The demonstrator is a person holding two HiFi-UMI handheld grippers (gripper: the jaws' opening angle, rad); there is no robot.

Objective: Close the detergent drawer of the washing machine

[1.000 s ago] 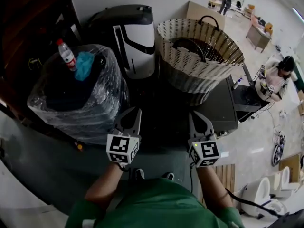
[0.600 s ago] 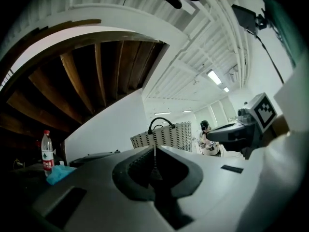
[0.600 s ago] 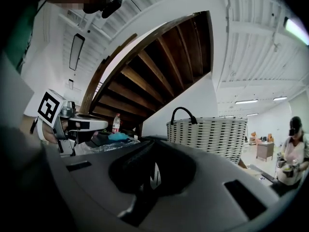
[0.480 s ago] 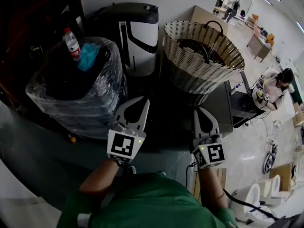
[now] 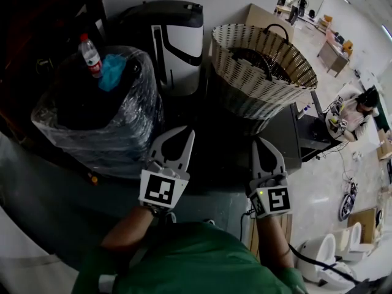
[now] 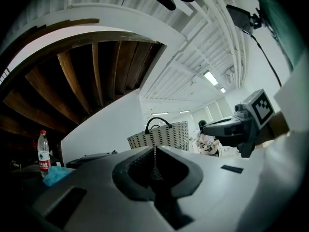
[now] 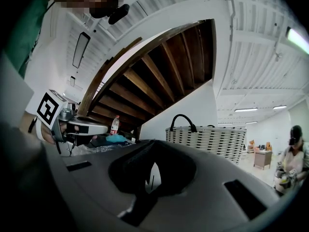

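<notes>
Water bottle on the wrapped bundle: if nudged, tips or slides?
Likely tips: the water bottle stands upright, tall and narrow, on the crinkled plastic of the wrapped bundle, which looks like uneven footing. Its body is round, so it would probably roll once down. Fill level is unreadable, so weight is uncertain.

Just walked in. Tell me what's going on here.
A person holds a tool in each hand, low over a dark surface. The left tool and right tool are both shut and empty, touching nothing. Ahead stand a wicker basket and, to the left, a plastic-wrapped bundle with a water bottle on it. No detergent drawer is being handled.
</notes>
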